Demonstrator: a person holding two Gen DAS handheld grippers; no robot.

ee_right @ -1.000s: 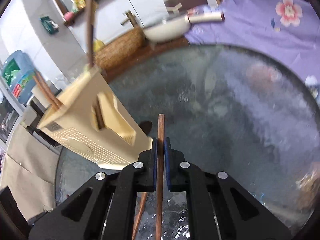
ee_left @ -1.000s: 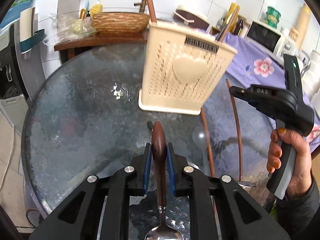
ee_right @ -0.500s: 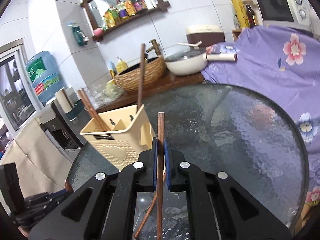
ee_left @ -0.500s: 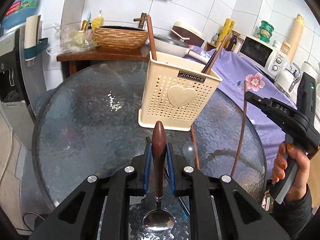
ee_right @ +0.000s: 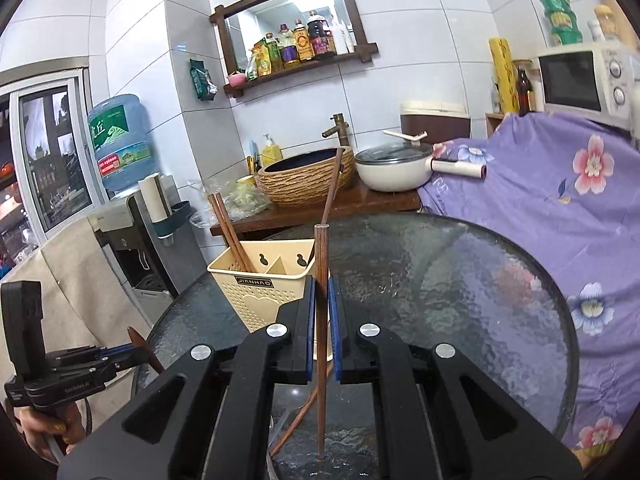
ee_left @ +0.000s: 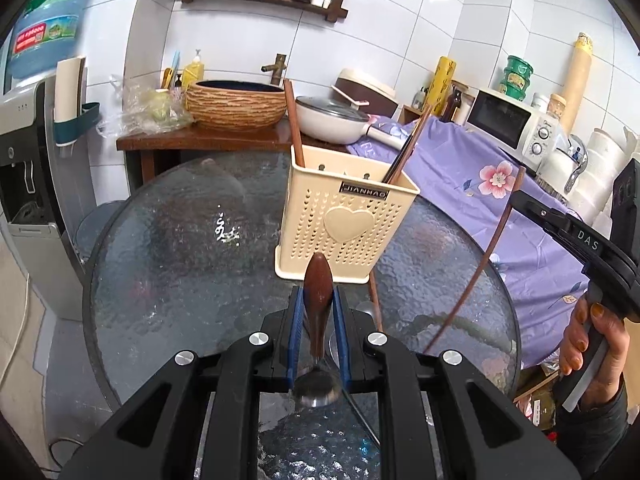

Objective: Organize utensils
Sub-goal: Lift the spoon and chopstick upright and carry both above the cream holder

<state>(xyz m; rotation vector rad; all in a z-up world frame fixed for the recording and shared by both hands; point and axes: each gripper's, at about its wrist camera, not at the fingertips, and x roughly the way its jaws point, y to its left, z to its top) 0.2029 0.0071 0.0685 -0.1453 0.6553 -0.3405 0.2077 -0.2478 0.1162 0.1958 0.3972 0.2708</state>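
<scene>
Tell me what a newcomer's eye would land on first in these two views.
First, the cream utensil holder with its heart badge, standing on the round glass table with chopsticks already inside. Next, the left gripper in the foreground, clamped on a wooden-handled spoon. In the right wrist view, the right gripper pinches a single chopstick just in front of the holder.

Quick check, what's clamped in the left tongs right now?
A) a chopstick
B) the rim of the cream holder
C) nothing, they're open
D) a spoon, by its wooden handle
D: in the left wrist view the left tongs pinch the dark wooden handle of the spoon, whose metal bowl hangs below the pads; the right tongs hold the chopstick.
</scene>
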